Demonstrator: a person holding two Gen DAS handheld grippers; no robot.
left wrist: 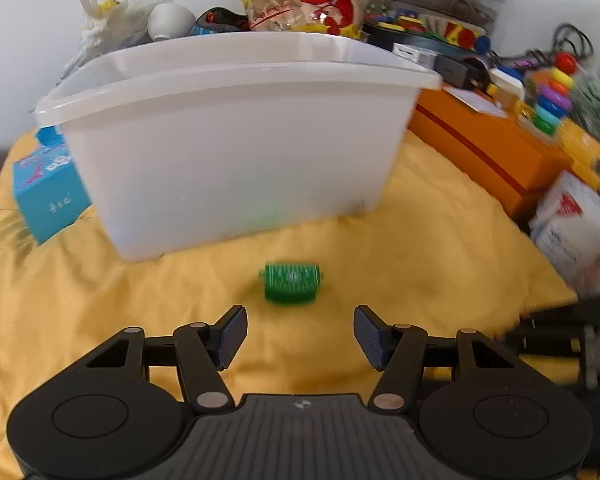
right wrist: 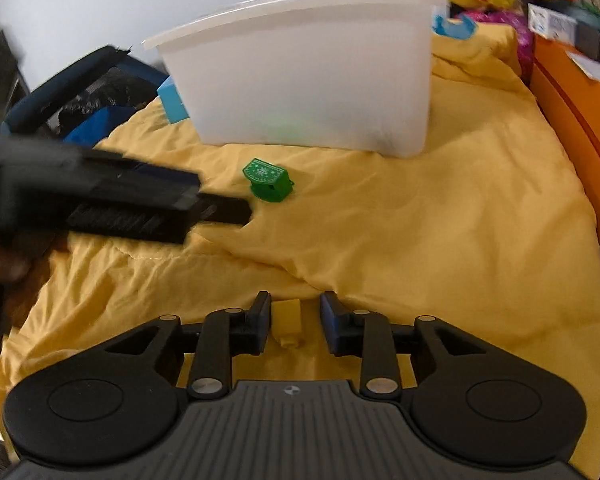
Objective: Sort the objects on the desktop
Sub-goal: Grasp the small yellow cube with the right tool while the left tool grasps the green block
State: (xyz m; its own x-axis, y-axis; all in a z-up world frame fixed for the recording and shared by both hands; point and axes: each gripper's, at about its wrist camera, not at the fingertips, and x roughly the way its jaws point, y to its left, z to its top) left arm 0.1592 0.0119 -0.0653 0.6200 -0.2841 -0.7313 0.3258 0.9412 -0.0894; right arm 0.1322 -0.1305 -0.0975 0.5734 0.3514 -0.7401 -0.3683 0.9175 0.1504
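So the left gripper (left wrist: 300, 336) has its jaws spread wide with nothing between them, hovering low over the wrinkled yellow cloth (left wrist: 420, 240). Just ahead of its blue-padded fingertips (left wrist: 232, 336) and pretty much centred between them sits the small green plastic piece with a pale dotted pattern on top (left wrist: 292, 282), close but not touching. Straight past that is the big translucent white plastic tub (left wrist: 236, 152); a faint green smudge shows through its front wall near the bottom, can't tell what it is. A light blue cardboard box (left wrist: 48, 192) sits off to the gripper's left against the tub, and a long orange box (left wrist: 484, 152) runs along the right.

The right gripper (right wrist: 294, 320) is roughly half open, and a little yellow block (right wrist: 288, 322) sits in the gap. Neither pad looks like it's actually touching it, though it's blurry down there. From this side the green piece (right wrist: 268, 184) is well ahead and slightly left, with the left gripper's dark blurred body (right wrist: 120, 204) coming in from the left, tip just short of it. The tub (right wrist: 312, 72) is beyond.
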